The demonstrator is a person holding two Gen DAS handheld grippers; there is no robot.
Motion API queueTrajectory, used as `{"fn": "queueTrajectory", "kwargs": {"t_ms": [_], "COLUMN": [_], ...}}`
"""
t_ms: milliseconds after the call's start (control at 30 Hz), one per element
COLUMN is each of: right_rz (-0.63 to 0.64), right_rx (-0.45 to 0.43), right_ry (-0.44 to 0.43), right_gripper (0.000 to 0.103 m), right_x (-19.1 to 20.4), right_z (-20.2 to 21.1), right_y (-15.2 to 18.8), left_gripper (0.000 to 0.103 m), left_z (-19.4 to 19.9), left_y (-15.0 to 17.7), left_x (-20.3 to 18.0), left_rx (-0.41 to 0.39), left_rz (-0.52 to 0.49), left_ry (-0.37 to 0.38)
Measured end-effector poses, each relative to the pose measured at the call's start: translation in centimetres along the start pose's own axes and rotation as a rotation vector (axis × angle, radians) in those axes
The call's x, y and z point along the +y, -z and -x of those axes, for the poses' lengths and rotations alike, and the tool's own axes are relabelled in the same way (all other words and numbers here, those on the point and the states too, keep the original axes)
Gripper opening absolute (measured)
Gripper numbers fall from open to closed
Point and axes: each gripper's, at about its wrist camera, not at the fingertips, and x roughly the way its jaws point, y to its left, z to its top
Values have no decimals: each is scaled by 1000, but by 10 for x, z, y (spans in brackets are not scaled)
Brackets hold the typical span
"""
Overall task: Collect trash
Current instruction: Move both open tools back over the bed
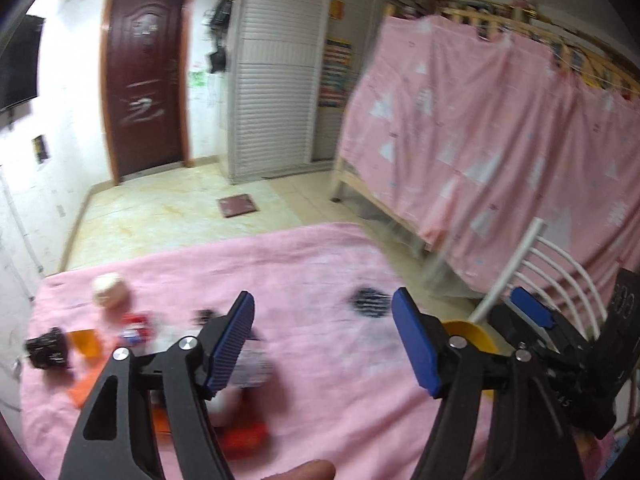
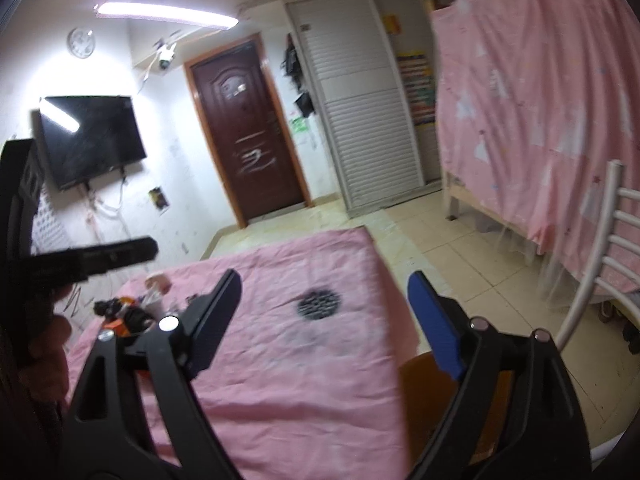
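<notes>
Left wrist view: my left gripper (image 1: pixel 322 344) has its jaws spread wide, nothing between the blue pads, hanging over the pink cloth (image 1: pixel 304 264) on the table. Trash sits at the cloth's left side: a crumpled black wrapper (image 1: pixel 47 347), an orange paper (image 1: pixel 85 342), a red packet (image 1: pixel 134 326), a pale cup (image 1: pixel 109 290), a red box (image 1: pixel 244 440) low behind my left finger; all blurred. Black round mark (image 1: pixel 370 301) on the cloth ahead. My right gripper (image 1: pixel 534 314) shows at the right edge by a yellow bowl (image 1: pixel 474 334) and white chair (image 1: pixel 536 264).

Right wrist view: my right gripper (image 2: pixel 324 320) is also spread, empty, over the same cloth (image 2: pixel 304 360). Trash pile (image 2: pixel 128 312) far left, well apart from my pads. Left gripper (image 2: pixel 100 260) at the left edge
</notes>
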Motion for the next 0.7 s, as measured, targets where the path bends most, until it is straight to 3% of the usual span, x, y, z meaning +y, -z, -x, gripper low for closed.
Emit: {"fn": "queueTrajectory", "kwargs": {"t_ms": [333, 533, 700], "right_rz": [71, 119, 141], "right_rx": [94, 158, 194], "right_ry": [-107, -150, -229], "right_gripper": [82, 82, 82], "right_x": [61, 92, 117], "right_z": [-42, -65, -71], "right_y": [8, 19, 24], "left_gripper": [78, 79, 79], "left_z": [23, 20, 6], "left_y": [2, 7, 19], "left_x": [123, 194, 243], "left_rx": [-23, 6, 59], "left_rz": [108, 198, 267], "left_ry": [-232, -363, -422]}}
